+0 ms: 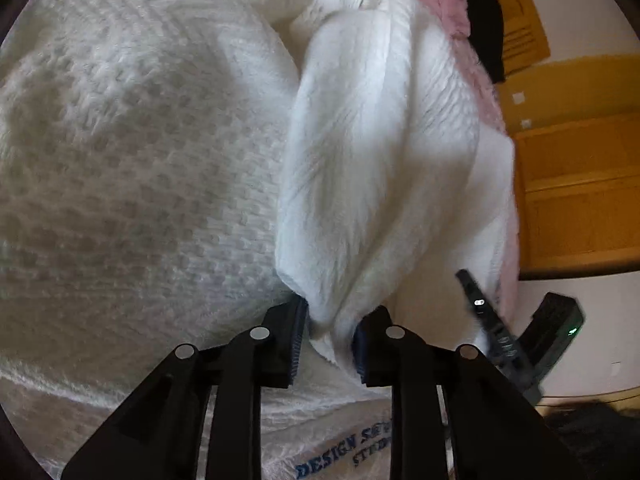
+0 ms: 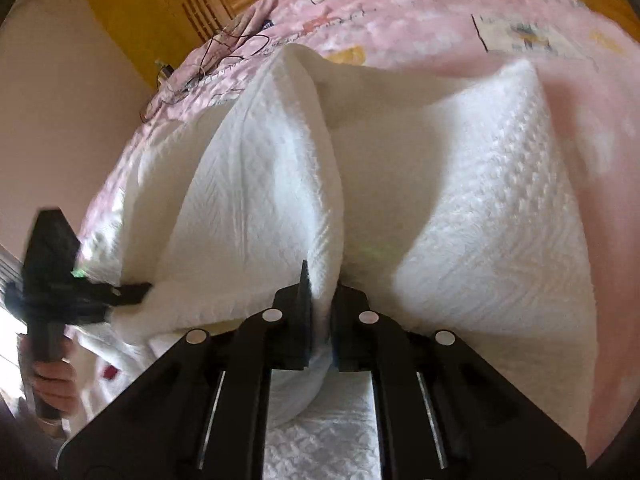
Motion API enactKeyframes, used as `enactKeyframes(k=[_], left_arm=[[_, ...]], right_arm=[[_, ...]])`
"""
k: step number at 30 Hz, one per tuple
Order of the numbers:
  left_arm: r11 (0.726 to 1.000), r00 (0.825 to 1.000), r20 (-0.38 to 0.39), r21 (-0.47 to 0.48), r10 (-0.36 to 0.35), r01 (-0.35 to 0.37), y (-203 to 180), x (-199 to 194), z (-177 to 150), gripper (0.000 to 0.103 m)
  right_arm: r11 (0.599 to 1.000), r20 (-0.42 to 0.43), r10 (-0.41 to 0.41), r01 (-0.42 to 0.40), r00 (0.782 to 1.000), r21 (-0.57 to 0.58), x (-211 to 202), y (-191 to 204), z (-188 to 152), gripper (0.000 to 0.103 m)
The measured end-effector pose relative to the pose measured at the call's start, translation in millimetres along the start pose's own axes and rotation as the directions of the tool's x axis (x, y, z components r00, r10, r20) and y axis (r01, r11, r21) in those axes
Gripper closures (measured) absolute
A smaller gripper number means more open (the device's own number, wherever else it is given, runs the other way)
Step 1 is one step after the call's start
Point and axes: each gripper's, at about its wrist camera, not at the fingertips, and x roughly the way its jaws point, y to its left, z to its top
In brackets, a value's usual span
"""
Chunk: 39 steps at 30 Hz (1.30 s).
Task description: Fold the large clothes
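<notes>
A large white knitted garment (image 1: 132, 152) lies spread over a pink bedspread (image 2: 400, 20). In the left wrist view my left gripper (image 1: 332, 322) is shut on a raised fold of the white fabric (image 1: 380, 168), which bunches between its pads. In the right wrist view my right gripper (image 2: 324, 304) is shut on another ridge of the same garment (image 2: 264, 208), pinched thin between its fingers. Each gripper appears in the other's view: the right gripper (image 1: 492, 328) at the garment's right edge, the left gripper (image 2: 120, 292) at the left edge, held by a hand (image 2: 52, 380).
Pale textured fabric with blue printed lettering (image 1: 348, 456) lies under the left gripper. Yellow wooden cabinets (image 1: 580, 184) stand beside the bed, and a dark cloth (image 1: 486, 20) hangs there. Thin cables (image 2: 224, 52) lie on the bedspread's far left corner.
</notes>
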Motion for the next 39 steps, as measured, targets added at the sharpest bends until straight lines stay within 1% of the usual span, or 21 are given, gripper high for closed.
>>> enactKeyframes(k=[1,2,3,4,5,6,7,8,11,13,16,17,20,22,24,27,29,33,34,36,39], left_arm=[[1.0,1.0,0.002,-0.007,-0.015,0.016,-0.2,-4.7,-2.2,0.068],[1.0,1.0,0.008,-0.008,-0.011,0.011,-2.3,-11.5,-4.7,0.051],[1.0,1.0,0.023,0.007,0.012,-0.012,-6.6,-21.5,-8.4,0.042],[0.998,0.997,0.043,0.039,0.057,-0.058,-15.3,-34.1,-15.3,0.033],[0.993,0.994,0.06,0.072,0.087,-0.092,-23.0,-45.5,-21.8,0.03],[0.99,0.993,0.067,0.097,0.1,-0.106,-29.4,-53.8,-28.4,0.027],[0.983,0.989,0.085,0.128,0.121,-0.131,-36.7,-67.8,-37.9,0.023],[0.976,0.984,0.102,0.149,0.147,-0.161,-40.9,-77.5,-44.3,0.016],[0.925,0.949,0.167,0.234,0.267,-0.301,-52.1,-111.2,-77.7,0.013],[0.863,0.905,0.192,0.277,0.381,-0.422,-50.3,-127.0,-104.6,0.011],[0.769,0.833,0.219,0.321,0.508,-0.553,-25.9,-151.1,-141.8,0.011],[0.756,0.826,0.213,0.332,0.522,-0.564,-15.8,-158.4,-155.4,0.011],[0.747,0.82,0.152,0.346,0.552,-0.568,19.1,-174.0,-190.2,0.011],[0.746,0.81,0.102,0.338,0.577,-0.574,42.7,-183.7,-211.1,0.011],[0.718,0.78,0.082,0.341,0.62,-0.607,59.6,-192.4,-233.5,0.011],[0.662,0.72,0.064,0.345,0.691,-0.666,81.2,-210.1,-261.3,0.011],[0.65,0.7,0.043,0.336,0.713,-0.682,93.1,-220.0,-276.8,0.01],[0.65,0.684,-0.004,0.317,0.729,-0.691,110.6,-225.3,-299.2,0.01],[0.647,0.68,-0.009,0.316,0.734,-0.694,115.2,-226.7,-304.9,0.01],[0.64,0.667,-0.024,0.308,0.745,-0.704,124.7,-228.2,-314.3,0.01],[0.664,0.678,-0.063,0.286,0.732,-0.691,135.4,-228.4,-324.0,0.01]], right_arm=[[1.0,-0.006,-0.005,0.005,1.0,0.004,-0.7,1.0,2.5,0.093],[1.0,-0.018,-0.005,0.006,1.0,0.025,-3.0,0.5,4.7,0.091],[0.998,-0.03,0.006,-0.005,1.0,0.061,-8.2,-2.5,6.7,0.088],[0.995,-0.029,0.025,-0.023,0.999,0.093,-17.0,-5.4,7.4,0.084],[0.993,-0.025,0.031,-0.028,0.999,0.112,-25.4,-8.3,7.4,0.081],[0.992,-0.02,0.026,-0.023,0.999,0.121,-38.4,-9.1,6.4,0.072],[0.992,-0.011,0.029,-0.027,1.0,0.12,-50.4,-10.1,3.4,0.055],[0.993,0.008,0.03,-0.031,1.0,0.112,-66.7,-10.4,-2.4,0.049],[0.997,0.05,0.046,-0.049,0.998,0.063,-118.6,-6.7,-25.7,0.043],[0.998,0.056,0.053,-0.055,0.997,0.038,-149.2,-4.9,-46.9,0.042],[0.997,0.023,0.073,-0.074,0.997,0.038,-186.2,-7.2,-82.2,0.04],[0.994,0.001,0.097,-0.097,0.995,0.052,-197.7,-10.6,-96.0,0.039],[0.986,-0.055,0.138,-0.132,0.989,0.103,-225.7,-23.2,-133.9,0.038],[0.985,-0.103,0.131,-0.118,0.986,0.122,-242.6,-33.0,-155.9,0.038],[0.988,-0.125,0.113,-0.099,0.986,0.115,-258.2,-37.0,-174.2,0.038],[0.992,-0.165,0.062,-0.043,0.984,0.119,-281.8,-42.4,-194.1,0.034],[0.991,-0.186,0.04,-0.015,0.982,0.133,-298.1,-51.5,-207.9,0.031],[0.992,-0.209,-0.059,0.08,0.976,0.096,-317.0,-52.7,-229.4,0.018],[0.987,-0.21,-0.146,0.156,0.967,0.032,-321.3,-47.6,-235.6,0.016],[0.97,-0.234,-0.243,0.24,0.941,-0.042,-320.1,-39.3,-243.7,0.012],[0.959,-0.305,-0.281,0.274,0.91,-0.065,-316.7,-36.0,-258.1,0.01]])
